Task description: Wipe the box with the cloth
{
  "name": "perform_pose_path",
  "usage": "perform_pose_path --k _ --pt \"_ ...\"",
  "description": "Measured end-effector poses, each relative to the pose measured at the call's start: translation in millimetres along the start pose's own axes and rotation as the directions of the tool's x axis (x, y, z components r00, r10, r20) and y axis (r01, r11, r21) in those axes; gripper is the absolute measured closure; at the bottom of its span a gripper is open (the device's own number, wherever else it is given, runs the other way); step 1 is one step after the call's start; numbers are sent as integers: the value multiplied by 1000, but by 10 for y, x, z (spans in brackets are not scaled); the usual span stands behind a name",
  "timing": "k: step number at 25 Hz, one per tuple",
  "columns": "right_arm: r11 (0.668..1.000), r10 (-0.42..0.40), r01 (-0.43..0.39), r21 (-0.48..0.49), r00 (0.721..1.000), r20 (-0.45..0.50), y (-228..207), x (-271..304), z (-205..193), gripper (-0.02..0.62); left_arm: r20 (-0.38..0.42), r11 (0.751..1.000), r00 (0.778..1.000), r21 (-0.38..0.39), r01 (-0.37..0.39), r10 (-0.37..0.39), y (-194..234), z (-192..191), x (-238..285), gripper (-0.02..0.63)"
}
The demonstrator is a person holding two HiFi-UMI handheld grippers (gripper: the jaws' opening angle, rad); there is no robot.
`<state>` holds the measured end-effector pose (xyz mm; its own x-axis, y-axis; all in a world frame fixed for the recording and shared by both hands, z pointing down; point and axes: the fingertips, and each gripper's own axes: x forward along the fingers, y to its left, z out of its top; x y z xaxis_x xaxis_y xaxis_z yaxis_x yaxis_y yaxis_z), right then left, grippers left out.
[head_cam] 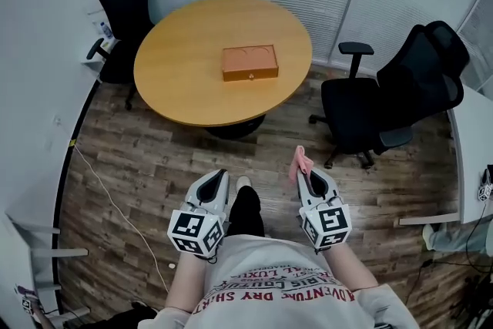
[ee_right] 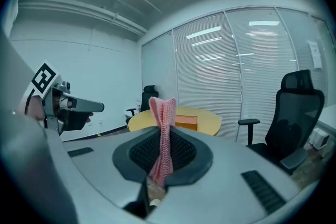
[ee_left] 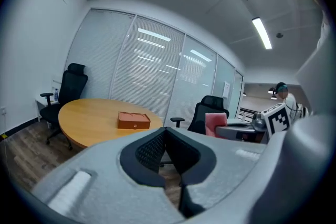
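The right claw (head_cam: 310,177) is clamped on a pink knitted cloth (ee_right: 164,113), a ribbed strip that stands up past its tips. The strip's lower end is lost between the dark, ridged pads. The left claw (ee_left: 166,131) is pressed together with nothing in it. Well ahead of both claws, an orange-brown rectangular box (head_cam: 249,62) lies flat on a round, smooth wooden table (head_cam: 185,88). In the right gripper view the cloth hides part of the box.
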<state>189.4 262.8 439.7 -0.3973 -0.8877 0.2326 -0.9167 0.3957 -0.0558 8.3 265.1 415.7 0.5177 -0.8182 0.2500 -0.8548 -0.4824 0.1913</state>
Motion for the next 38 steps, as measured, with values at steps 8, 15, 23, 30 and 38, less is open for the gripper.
perform_pose_path --k 8,15,23,30,38 --pt "997 -71 71 -2 997 -30 -380 743 146 565 -2 998 998 -11 60 -60 462 292 910 597" --pt "990 -138 140 28 989 -51 -582 1767 428 565 3 994 995 54 98 -98 1232 764 1618 597" --pt "985 -169 170 15 984 -61 -709 2870 690 565 9 980 989 138 144 -147 1953 1181 2386 597" --pt "990 -143 144 3 985 -95 -742 3463 771 565 -5 989 993 94 117 -117 2392 1230 2700 597" --pt "999 -26 20 -35 983 -181 -827 4170 684 565 -16 999 1000 43 23 -22 2750 1146 2972 597"
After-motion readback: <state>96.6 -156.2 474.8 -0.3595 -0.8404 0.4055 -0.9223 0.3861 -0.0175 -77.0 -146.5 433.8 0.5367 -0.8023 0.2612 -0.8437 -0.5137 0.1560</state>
